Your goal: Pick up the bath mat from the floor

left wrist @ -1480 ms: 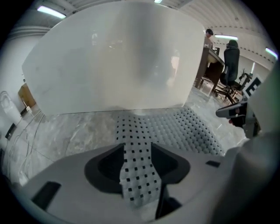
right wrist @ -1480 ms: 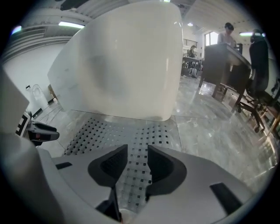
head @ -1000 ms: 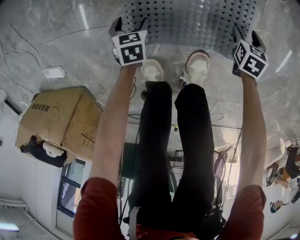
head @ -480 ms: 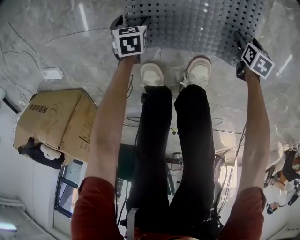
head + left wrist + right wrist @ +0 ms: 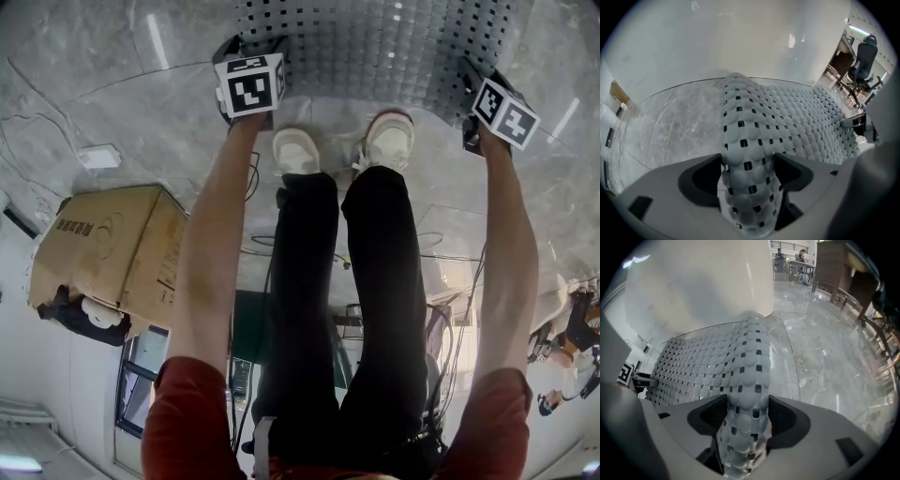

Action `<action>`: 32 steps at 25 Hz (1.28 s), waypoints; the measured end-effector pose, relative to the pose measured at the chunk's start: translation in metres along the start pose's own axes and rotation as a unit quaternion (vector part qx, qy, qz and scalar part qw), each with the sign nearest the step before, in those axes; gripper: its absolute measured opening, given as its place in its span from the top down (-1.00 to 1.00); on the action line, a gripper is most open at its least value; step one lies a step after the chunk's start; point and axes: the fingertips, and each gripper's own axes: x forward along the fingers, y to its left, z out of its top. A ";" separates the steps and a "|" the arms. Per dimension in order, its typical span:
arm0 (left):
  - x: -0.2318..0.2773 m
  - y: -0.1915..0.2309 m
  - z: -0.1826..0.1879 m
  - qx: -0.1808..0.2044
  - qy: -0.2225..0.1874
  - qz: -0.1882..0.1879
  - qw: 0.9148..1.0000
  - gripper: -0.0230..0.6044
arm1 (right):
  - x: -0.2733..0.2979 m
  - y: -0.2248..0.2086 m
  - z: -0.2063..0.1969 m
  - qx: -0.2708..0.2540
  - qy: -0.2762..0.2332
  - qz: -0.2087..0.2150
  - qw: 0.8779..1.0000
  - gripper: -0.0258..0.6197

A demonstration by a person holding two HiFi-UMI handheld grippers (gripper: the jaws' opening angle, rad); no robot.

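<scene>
A pale grey bath mat with bubbles and square holes lies on the marble floor at the top of the head view. My left gripper points down at its near left corner. A raised fold of mat stands between the jaws, which have just widened and look open around it. My right gripper is at the near right corner. Its jaws have just been closing, and they pinch a narrower fold of mat.
The person's two pale shoes stand just short of the mat's near edge. A cardboard box sits on the floor at the left, with a white block and cable beyond it. An office chair stands far off.
Both grippers have sunk toward the floor and moved onto the mat's near corners. The right marker cube has rolled a little.
</scene>
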 end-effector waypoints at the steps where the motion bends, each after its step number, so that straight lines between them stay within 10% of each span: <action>1: -0.001 -0.001 0.000 -0.002 0.004 -0.002 1.000 -0.22 | -0.001 0.002 0.000 -0.002 0.001 -0.001 1.000 0.09; 12: -0.037 -0.026 -0.001 -0.035 0.005 -0.023 0.999 0.23 | -0.036 0.039 0.004 0.008 -0.017 0.005 1.000 0.49; 32: -0.193 -0.027 0.040 -0.028 -0.030 -0.009 0.999 0.39 | -0.176 0.121 0.041 -0.038 -0.056 0.014 0.998 0.74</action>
